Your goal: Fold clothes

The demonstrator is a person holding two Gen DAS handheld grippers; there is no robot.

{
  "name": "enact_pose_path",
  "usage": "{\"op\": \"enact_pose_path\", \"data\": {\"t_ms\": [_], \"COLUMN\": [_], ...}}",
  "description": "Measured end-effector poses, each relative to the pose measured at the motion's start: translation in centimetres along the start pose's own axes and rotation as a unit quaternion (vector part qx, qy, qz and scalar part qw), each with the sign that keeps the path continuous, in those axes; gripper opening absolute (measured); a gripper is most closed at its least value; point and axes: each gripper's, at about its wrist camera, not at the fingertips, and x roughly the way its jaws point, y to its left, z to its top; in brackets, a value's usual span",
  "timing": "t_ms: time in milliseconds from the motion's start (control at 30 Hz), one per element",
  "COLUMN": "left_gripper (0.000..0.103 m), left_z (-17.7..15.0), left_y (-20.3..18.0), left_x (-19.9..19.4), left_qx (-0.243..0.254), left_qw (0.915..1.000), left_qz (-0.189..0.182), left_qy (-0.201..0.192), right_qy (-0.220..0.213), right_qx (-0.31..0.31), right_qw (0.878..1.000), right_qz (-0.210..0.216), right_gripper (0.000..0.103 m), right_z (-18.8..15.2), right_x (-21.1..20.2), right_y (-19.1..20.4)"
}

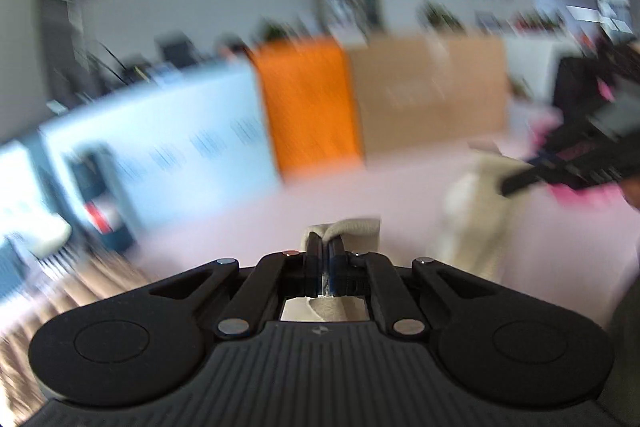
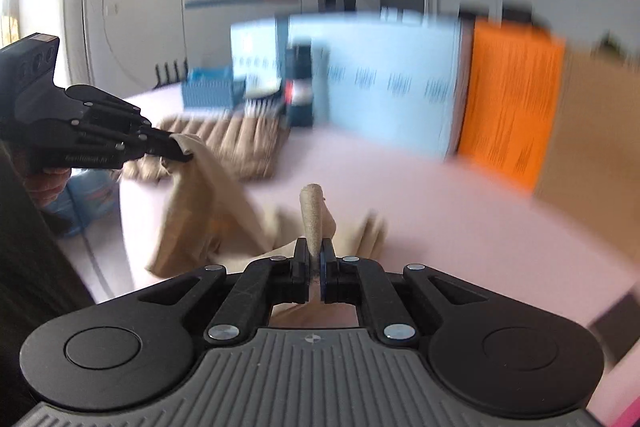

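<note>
Beige garment (image 2: 208, 211) held up above a pale pink tabletop (image 2: 420, 223), pinched at two spots and sagging between them. Clamped at one bunched edge by the left gripper (image 1: 325, 247), jaws closed tight on a fold of cloth, more fabric visible through the gap behind the fingers. Clamped at another edge by the right gripper (image 2: 314, 255), jaws likewise closed, a rolled tip of fabric poking up between them. Seen from the right wrist: the left gripper (image 2: 178, 151) at far left, cloth draping down from its tips toward the table. Seen from the left wrist: the right gripper (image 1: 520, 181) at far right, blurred, with pale cloth hanging beneath. Behind on the table, a ribbed tan textile (image 2: 240, 143) lying flat, near a blue basket (image 2: 208, 89). Farther back, a light blue panel (image 2: 384, 79), an orange panel (image 2: 508, 99) and a brown cardboard panel (image 1: 428, 87) side by side. Background heavily motion-blurred.
</note>
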Motion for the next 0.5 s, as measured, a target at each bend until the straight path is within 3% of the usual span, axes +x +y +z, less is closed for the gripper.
{"op": "enact_pose_path", "data": {"t_ms": [133, 267, 500], "left_gripper": [0.002, 0.003, 0.003], "left_z": [4.5, 7.9, 11.8], "left_y": [2.8, 4.9, 6.4], "left_x": [-1.9, -4.5, -8.0], "left_qx": [-0.05, -0.071, -0.062], "left_qw": [0.9926, 0.9772, 0.9566], "left_qz": [0.048, 0.067, 0.07], "left_qy": [-0.1, -0.189, -0.276], "right_qy": [-0.105, -0.191, -0.292], "right_qx": [-0.071, -0.113, -0.144], "right_qw": [0.99, 0.971, 0.936], "right_qz": [-0.054, -0.091, -0.131], "right_gripper": [0.005, 0.005, 0.005], "right_z": [5.3, 9.0, 12.2], "right_x": [-2.9, -5.3, -9.0], "right_y": [0.0, 0.1, 0.4]}}
